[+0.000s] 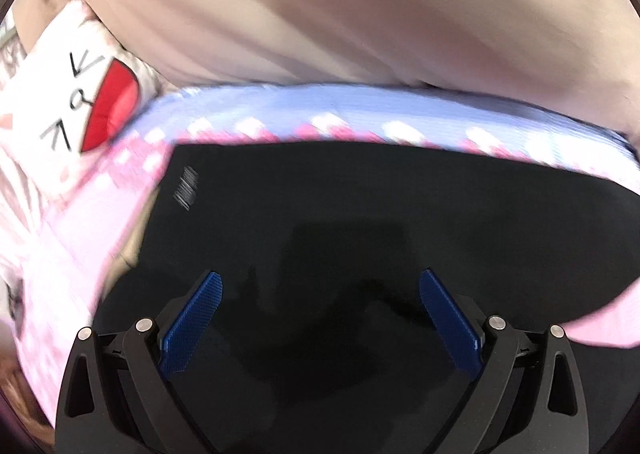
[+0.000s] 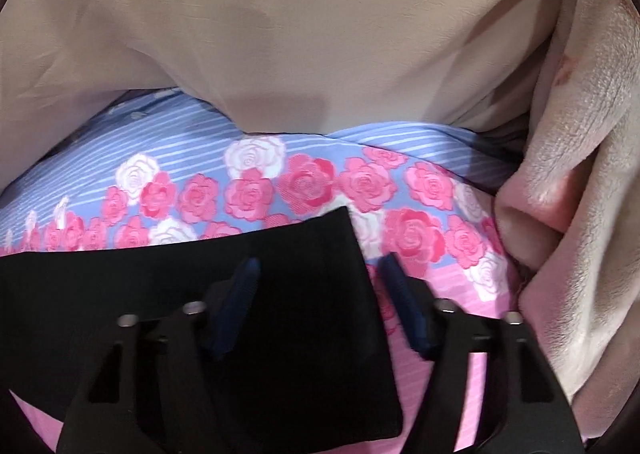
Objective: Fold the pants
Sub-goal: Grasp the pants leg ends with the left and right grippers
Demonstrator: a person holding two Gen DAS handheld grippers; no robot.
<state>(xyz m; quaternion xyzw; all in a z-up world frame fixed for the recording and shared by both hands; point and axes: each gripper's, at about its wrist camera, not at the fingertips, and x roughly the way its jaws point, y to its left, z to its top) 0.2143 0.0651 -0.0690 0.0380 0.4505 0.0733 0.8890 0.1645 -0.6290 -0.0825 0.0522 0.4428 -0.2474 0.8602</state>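
Note:
The black pants (image 1: pixel 320 213) lie flat on a pink and blue rose-print bedsheet (image 1: pixel 320 113). A small grey logo (image 1: pixel 186 187) shows near their left edge. My left gripper (image 1: pixel 320 290) is open just above the middle of the pants, blue fingers (image 1: pixel 192 326) spread wide, holding nothing. In the right wrist view the pants (image 2: pixel 280 314) form a folded black rectangle on the bedsheet (image 2: pixel 304 181). My right gripper (image 2: pixel 318 270) is open over their right edge, one finger (image 2: pixel 236 302) over the cloth and the other over the sheet.
A beige blanket (image 2: pixel 300 33) is heaped behind the pants. A fleecy pinkish blanket (image 2: pixel 580 193) lies bunched at the right. A white pillow with a red mouth print (image 1: pixel 108 105) sits at the left.

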